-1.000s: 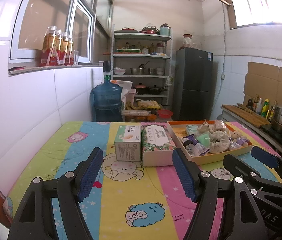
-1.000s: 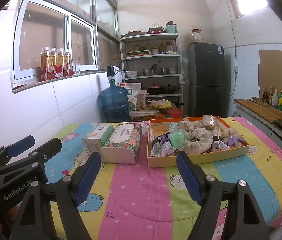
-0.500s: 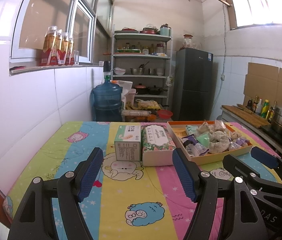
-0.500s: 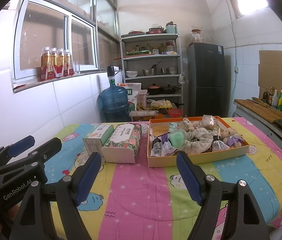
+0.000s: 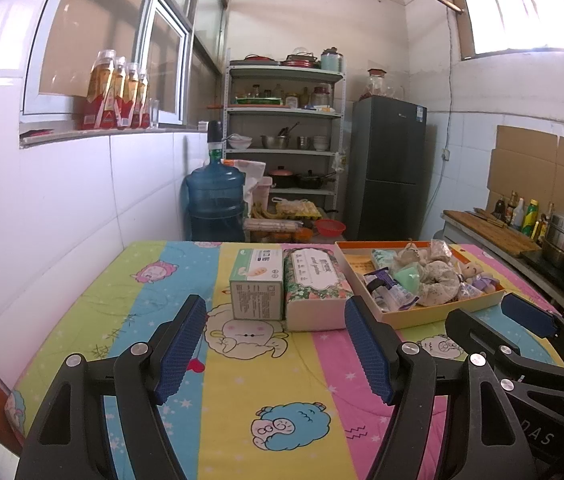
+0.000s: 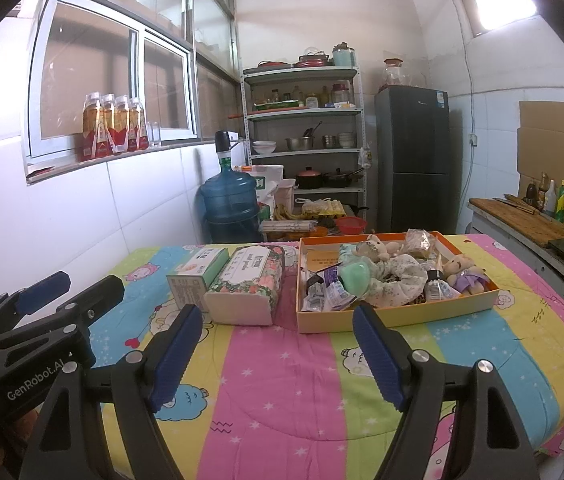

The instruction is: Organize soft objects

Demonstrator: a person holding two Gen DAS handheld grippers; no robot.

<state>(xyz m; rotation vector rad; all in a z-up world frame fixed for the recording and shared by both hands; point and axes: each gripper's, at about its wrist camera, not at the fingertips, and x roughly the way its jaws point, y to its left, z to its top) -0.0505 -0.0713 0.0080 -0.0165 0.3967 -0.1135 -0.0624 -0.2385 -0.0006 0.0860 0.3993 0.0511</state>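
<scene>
Left wrist view shows the left gripper (image 5: pixel 276 344) with fingers spread and empty above the quilted table (image 5: pixel 218 392), likewise the right gripper (image 6: pixel 278 354). Ahead, the soft toys (image 6: pixel 462 272) and scrunchie (image 6: pixel 396 280) lie heaped in the orange tray (image 6: pixel 398 318), beside two tissue packs (image 6: pixel 248 284), within easy reach.

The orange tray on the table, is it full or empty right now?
Full. The orange tray is heaped with soft items: a floral scrunchie, a small teddy bear, a green pouch and small packets.
</scene>
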